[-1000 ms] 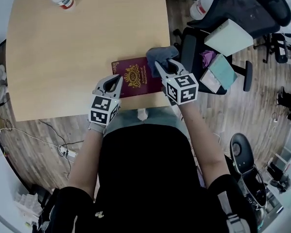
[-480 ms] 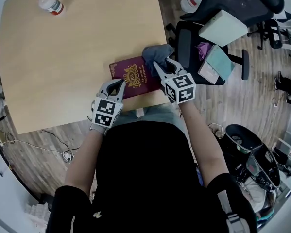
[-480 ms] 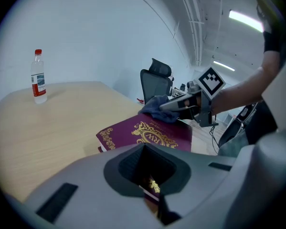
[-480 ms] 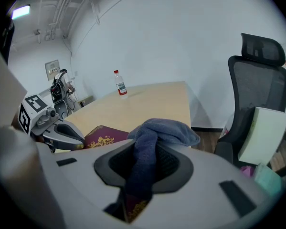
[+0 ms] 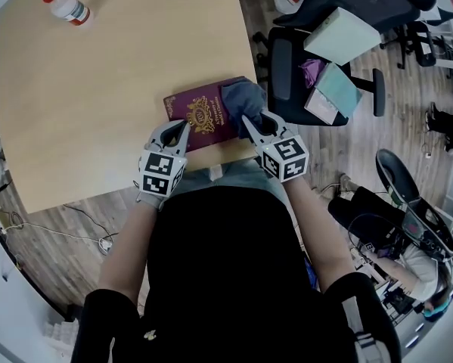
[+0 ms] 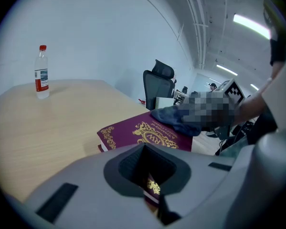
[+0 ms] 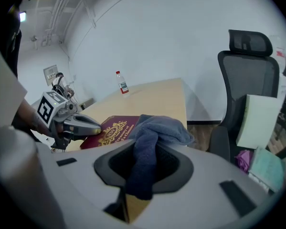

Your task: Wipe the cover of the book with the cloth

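My left gripper (image 5: 182,130) is closed on the near left corner of the maroon book (image 5: 198,115). In the left gripper view a bit of the cover's gold ornament and the pale page edge show in the gap between my jaws (image 6: 152,198). The book lies flat near the front edge of the wooden table (image 5: 105,89), its gold crest facing up.

My right gripper (image 5: 250,124) is clamped on the blue-grey cloth (image 5: 243,95). In the right gripper view a fold of the cloth (image 7: 154,128) hangs down through the jaws (image 7: 133,194), and the rest is bunched just past them. From above, the bunched part rests on the right end of the book's cover, touching it and hiding that edge.

A plastic bottle (image 5: 66,7) with a red cap stands upright at the far left of the table, well apart from the book. A black office chair (image 7: 248,80) stands just off the table's right side.
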`<state>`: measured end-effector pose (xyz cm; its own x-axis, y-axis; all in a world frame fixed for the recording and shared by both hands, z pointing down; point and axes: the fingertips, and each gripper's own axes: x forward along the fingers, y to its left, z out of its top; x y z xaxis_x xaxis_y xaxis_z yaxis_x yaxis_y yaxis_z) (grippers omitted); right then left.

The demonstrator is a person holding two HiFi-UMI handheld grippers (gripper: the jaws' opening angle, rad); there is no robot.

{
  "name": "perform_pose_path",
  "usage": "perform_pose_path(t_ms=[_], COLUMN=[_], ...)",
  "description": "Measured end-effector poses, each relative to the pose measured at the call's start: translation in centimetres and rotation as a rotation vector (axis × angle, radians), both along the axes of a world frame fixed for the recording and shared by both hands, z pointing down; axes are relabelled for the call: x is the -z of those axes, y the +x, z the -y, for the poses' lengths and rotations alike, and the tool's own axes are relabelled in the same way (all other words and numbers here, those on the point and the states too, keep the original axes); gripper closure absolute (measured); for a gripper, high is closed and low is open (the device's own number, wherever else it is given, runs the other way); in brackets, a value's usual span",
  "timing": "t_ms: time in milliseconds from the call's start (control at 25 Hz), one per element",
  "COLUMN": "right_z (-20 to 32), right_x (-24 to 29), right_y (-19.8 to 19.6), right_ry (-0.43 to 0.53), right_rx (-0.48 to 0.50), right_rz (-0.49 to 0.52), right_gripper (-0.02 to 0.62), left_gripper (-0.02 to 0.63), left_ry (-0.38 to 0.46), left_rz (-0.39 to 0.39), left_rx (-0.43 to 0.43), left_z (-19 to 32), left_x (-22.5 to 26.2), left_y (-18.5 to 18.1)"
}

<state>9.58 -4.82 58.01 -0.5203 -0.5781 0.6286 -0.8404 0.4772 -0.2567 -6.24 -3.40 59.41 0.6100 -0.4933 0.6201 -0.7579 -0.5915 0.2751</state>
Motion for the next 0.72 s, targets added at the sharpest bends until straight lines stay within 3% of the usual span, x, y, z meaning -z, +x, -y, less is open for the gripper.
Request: perform_pose_path(t_ms=[240,560,720], right_z=[-3.0,-4.7,-4.4], right_x=[-0.1,-0.6,-0.9], right_y=[-0.3,-3.7,-5.0], right_ry=[-0.036,-0.113,-0.187], right_rx=[0.043,0.2,0.195], right_rz=[-0.002,-0.039,-0.023], right_gripper=[0.497,0.497,0.497], left_gripper=[0.586,0.586,0.586], left_ry=[-0.004,-0.001,-0.008], left_rz=[-0.03,-0.025,-0.043], left_rx=[0.01,0.009,0.009], left_z=[0.1,0.1,0.1], left_x=[0.1,0.0,0.0], left_y=[-0.1,0.1,0.1])
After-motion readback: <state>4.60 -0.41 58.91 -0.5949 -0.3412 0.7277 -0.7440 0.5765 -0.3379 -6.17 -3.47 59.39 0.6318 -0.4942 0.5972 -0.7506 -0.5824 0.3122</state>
